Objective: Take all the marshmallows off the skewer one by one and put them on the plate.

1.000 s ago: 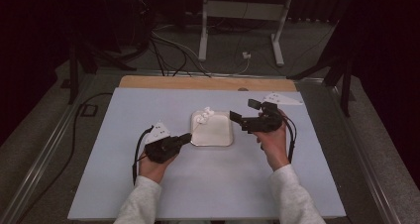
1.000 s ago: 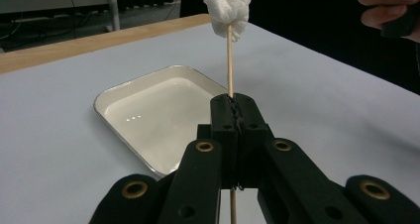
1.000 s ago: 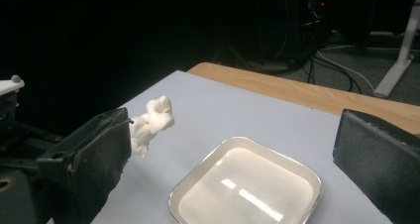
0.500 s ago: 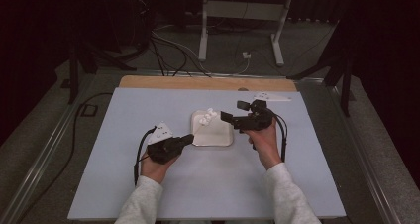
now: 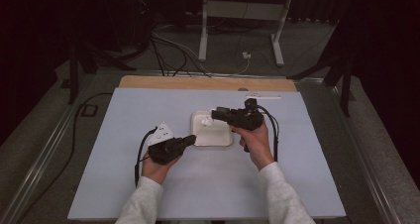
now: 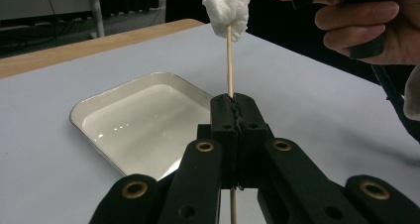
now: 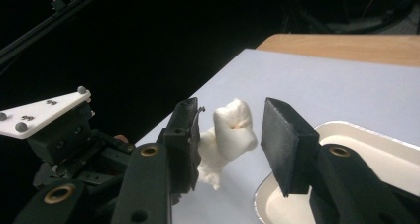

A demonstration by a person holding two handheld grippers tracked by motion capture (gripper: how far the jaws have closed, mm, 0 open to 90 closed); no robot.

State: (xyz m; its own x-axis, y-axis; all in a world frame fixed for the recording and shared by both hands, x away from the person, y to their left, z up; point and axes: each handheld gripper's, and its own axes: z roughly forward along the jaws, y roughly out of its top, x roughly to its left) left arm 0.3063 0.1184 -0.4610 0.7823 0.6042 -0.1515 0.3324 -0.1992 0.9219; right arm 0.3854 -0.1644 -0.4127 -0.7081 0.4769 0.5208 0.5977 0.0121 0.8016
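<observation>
The left gripper is clenching a thin wooden skewer, standing it upright beside the shallow, glossy cream tray. A lumpy white marshmallow is sitting on its tip, between the right gripper's 2 flat black jaws, which have just been closing; 1 jaw is touching it, the other is apart.

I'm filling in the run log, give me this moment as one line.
left claw: shut on skewer | right claw: closing around marshmallow, one pad apart | tray: empty, on table
</observation>
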